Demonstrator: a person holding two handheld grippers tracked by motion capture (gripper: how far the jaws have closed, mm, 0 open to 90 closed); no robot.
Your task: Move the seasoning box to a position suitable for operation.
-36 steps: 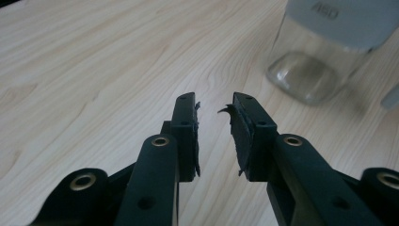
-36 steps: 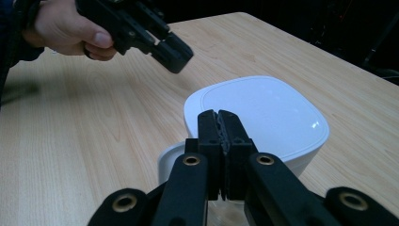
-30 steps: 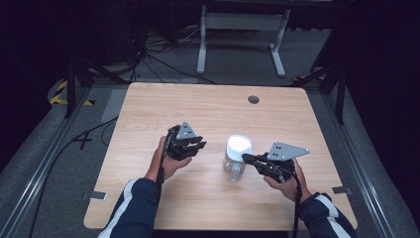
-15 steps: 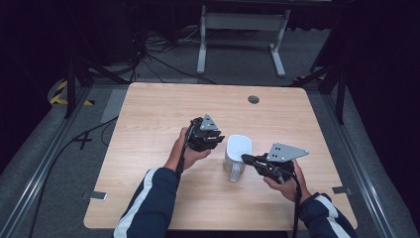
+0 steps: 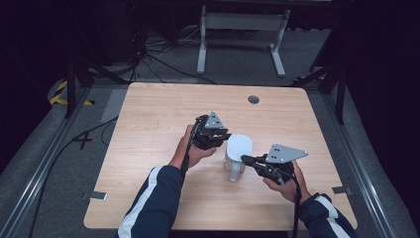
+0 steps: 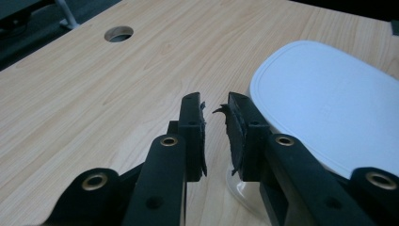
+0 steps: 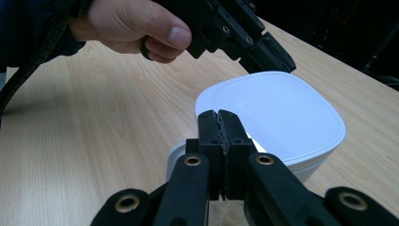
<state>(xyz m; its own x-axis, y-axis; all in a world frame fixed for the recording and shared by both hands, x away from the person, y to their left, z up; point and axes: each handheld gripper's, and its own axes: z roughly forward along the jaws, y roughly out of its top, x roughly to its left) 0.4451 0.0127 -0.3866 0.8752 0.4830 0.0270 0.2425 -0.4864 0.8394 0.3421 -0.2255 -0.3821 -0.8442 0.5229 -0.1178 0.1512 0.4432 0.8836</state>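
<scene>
Jaws of the right gripper [image 7: 222, 123] stand pressed together in the right gripper view, pad against pad, over the handle side of a clear jug [image 5: 236, 158] with a white lid [image 7: 277, 115]. Whether the jug's handle [image 5: 235, 173] is pinched between them I cannot tell, since the jaws themselves hide that spot; in the high view the tips of this gripper [image 5: 246, 159] sit right at the top of the handle. The hand [image 5: 283, 182] behind it holds the gripper level, with the grey three-cornered plate [image 5: 286, 152] on top.

The left gripper [image 6: 215, 109] has its jaws a narrow gap apart, with nothing between them; only wood grain shows through the slit. Its worn pads look frayed at the tips. The tips hang just beside the lid's edge [image 6: 329, 99], not touching it as far as the left gripper view shows. In the high view this gripper [image 5: 224, 136] sits at the jug's far left side, held by the left hand [image 5: 194, 148].

The jug stands upright on the wooden table [image 5: 148, 129], near its middle and somewhat toward the person. A round cable hole [image 5: 253, 99] lies well apart, toward the far edge.
</scene>
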